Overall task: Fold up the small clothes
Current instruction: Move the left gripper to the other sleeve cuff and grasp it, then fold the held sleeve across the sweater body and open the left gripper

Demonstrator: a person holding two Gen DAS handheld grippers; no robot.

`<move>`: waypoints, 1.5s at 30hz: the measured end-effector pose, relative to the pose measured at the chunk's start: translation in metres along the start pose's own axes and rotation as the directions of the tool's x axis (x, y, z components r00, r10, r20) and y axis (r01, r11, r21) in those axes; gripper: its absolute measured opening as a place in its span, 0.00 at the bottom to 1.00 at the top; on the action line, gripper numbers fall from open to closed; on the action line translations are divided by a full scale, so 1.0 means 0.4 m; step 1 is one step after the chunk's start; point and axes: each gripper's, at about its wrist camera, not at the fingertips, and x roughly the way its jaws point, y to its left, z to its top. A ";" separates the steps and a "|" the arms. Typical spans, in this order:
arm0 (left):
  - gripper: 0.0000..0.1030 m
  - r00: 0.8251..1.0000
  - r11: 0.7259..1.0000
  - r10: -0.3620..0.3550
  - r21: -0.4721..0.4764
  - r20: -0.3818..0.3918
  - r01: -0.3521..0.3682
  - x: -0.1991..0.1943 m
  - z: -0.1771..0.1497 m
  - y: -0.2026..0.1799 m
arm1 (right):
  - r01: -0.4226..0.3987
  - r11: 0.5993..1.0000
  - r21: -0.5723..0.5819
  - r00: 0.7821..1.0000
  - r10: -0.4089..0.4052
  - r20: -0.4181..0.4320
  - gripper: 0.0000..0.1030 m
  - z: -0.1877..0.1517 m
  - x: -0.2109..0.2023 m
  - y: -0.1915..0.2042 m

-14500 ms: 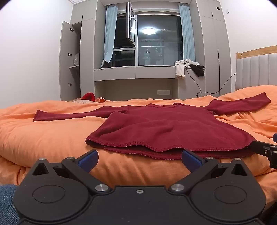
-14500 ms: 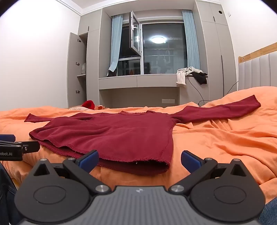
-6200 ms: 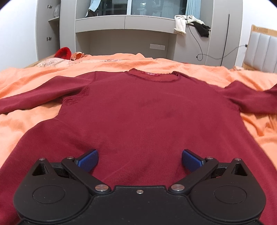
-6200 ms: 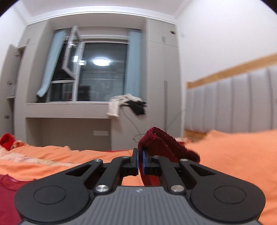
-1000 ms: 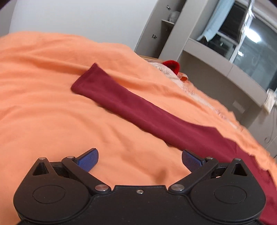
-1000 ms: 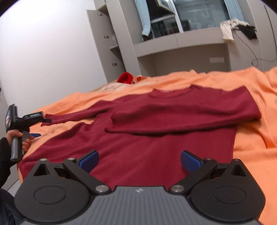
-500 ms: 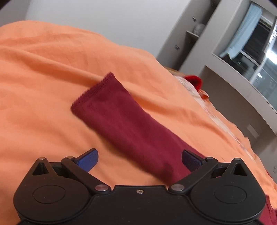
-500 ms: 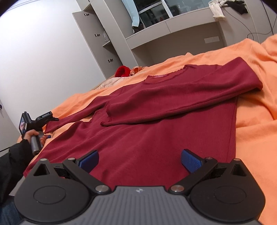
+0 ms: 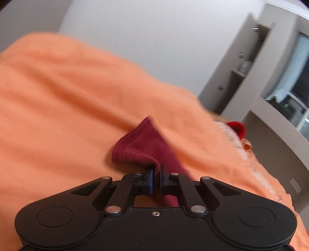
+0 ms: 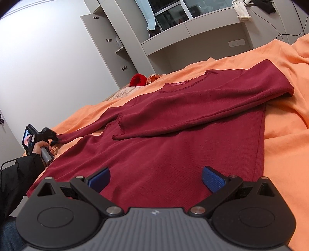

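A dark red long-sleeved sweater [image 10: 173,146] lies flat on the orange bedcover [image 10: 285,139]. Its right sleeve [image 10: 202,108] is folded across the chest. My left gripper [image 9: 156,178] is shut on the cuff of the left sleeve [image 9: 141,142], which bunches up at the fingertips. In the right wrist view the left gripper [image 10: 53,138] shows at the far left, at the end of that sleeve. My right gripper [image 10: 154,178] is open and empty, hovering over the sweater's lower part.
A red item [image 10: 138,79] and pale fabric lie at the bed's far side. Grey cabinets [image 10: 115,48] and a window ledge with clothes [image 10: 243,9] stand behind. The person's dark sleeve [image 10: 17,173] is at the left edge of the bed.
My left gripper has moved in on the left sleeve's cuff and shut on it, lifting the fabric's edge. My right gripper stays open and has tilted a little over the sweater.
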 end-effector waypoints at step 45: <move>0.38 0.535 0.261 -0.604 0.488 -0.590 0.833 -0.529 -0.604 -0.514 | -0.045 0.999 0.031 0.998 0.043 0.042 1.00 -0.008 -0.011 -0.028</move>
